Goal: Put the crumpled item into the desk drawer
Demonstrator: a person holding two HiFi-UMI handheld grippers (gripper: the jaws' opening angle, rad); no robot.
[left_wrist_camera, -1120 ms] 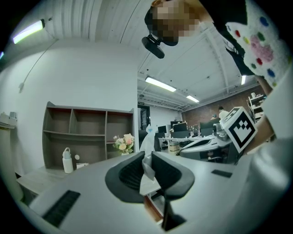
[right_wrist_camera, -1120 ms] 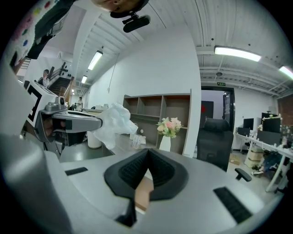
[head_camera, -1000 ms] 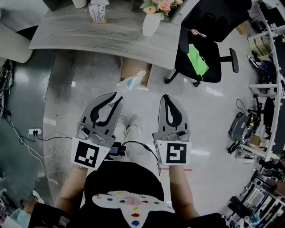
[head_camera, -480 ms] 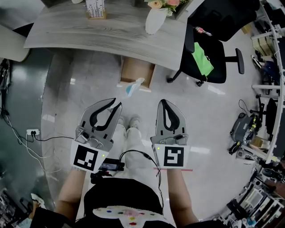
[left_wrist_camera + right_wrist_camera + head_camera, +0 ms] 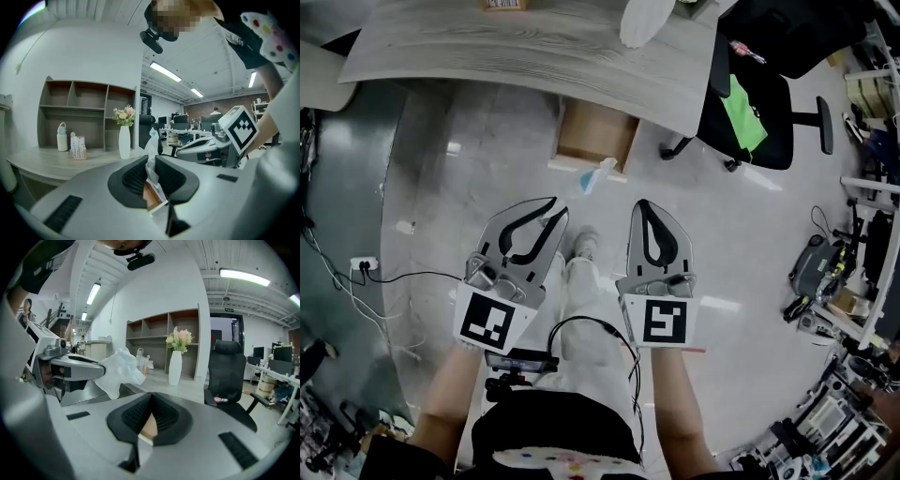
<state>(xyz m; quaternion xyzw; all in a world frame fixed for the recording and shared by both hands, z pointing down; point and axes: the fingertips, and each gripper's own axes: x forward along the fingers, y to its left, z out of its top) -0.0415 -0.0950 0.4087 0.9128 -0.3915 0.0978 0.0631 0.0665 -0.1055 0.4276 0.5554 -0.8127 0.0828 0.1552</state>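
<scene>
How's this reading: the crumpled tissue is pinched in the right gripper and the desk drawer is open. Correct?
Not quite. The crumpled tissue is pinched in the left gripper, between its fingers, as the left gripper view shows; the right gripper is shut and empty. The desk drawer is open.

**A:** anyone able to see the whole vase (image 5: pixel 645 19)?

**B:** nope, the top edge chops it. The drawer (image 5: pixel 598 134) has its back end hidden under the desk (image 5: pixel 487 47), and the crumpled item (image 5: pixel 594 175) is too small to make out.

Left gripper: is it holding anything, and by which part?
Yes: the left gripper pinches the crumpled item by one end; the rest sticks out beyond the jaws.
</scene>
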